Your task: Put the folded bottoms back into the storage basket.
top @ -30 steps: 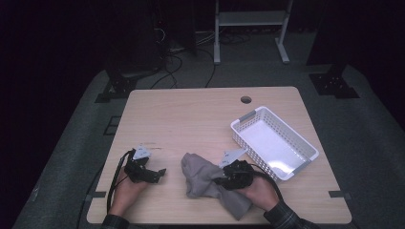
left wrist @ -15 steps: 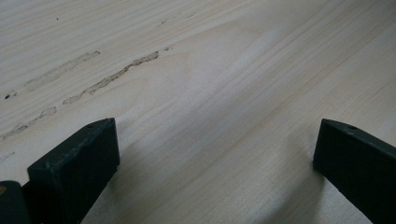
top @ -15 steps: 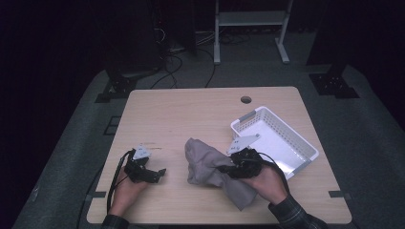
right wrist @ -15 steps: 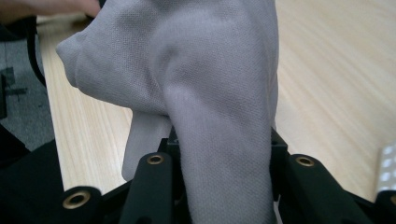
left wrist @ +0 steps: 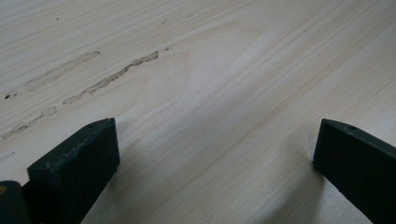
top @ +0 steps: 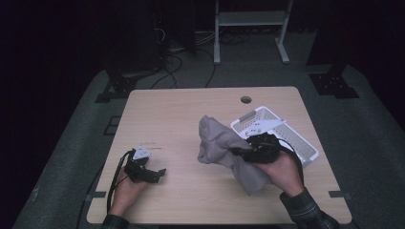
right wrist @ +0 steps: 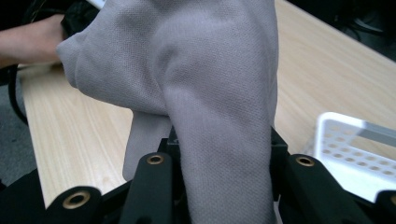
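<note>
The right tool [top: 239,152] was clamped on the soft grey cloth [top: 217,140] and had lifted it off the wooden tabletop [top: 181,109], toward the white plastic basket [top: 305,148] at three o'clock. The left tool [top: 155,174] stayed wide open, resting.

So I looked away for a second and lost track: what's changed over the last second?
The right tongs, shut on the grey cloth, have lifted it off the table and carried it toward the white basket. The left tongs stayed open and resting on the table; the basket has not moved.
</note>
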A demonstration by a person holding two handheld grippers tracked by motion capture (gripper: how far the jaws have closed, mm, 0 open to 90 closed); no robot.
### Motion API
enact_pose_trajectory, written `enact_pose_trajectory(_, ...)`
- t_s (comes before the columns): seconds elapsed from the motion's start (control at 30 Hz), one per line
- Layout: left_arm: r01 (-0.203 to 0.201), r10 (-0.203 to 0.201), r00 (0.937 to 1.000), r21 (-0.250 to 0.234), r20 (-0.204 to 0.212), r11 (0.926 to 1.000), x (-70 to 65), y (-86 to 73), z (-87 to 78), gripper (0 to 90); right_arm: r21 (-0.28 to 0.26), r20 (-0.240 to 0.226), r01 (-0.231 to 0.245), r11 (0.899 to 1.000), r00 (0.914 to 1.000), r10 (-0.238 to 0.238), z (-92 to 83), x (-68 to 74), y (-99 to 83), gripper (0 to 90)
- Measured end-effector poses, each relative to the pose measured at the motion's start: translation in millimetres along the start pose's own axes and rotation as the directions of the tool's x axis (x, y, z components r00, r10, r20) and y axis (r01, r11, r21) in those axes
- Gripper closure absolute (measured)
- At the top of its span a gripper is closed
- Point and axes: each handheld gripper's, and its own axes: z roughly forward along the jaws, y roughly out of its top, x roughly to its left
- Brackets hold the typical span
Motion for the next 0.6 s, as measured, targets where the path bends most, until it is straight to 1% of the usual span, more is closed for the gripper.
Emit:
enact_pose_trajectory(0.13,0.0,0.0,1.0,0.001,0.0,1.0,0.0,0.0,0.0,0.0,-0.02,0.039,-0.014,1.0,0.9991,0.014,-11.1,-8.8,0.5,65.6)
enact_pose_trajectory(0.2,0.001,-0.001,1.0,-0.002,-0.001,1.0,-0.1,-0.1,0.1,0.0,-0.022,0.057,-0.016,1.0,0.9982,0.017,-15.5,-14.2,-0.5,65.6)
enact_pose_trajectory(0.37,0.0,0.0,1.0,-0.002,-0.001,1.0,-0.1,-0.1,0.2,0.0,-0.036,0.098,-0.041,0.999,0.9942,0.044,-25.5,-27.7,-4.3,65.6)
enact_pose_trajectory(0.5,0.0,0.0,1.0,-0.002,-0.001,1.0,-0.1,-0.1,0.2,0.0,-0.041,0.144,-0.057,0.998,0.9876,0.062,-32.2,-37.7,-8.4,65.5)
enact_pose_trajectory(0.6,0.0,0.0,1.0,-0.003,-0.001,1.0,-0.1,-0.1,0.3,0.0,-0.038,0.184,-0.069,0.997,0.98,0.075,-34.6,-45.9,-12.6,65.6)
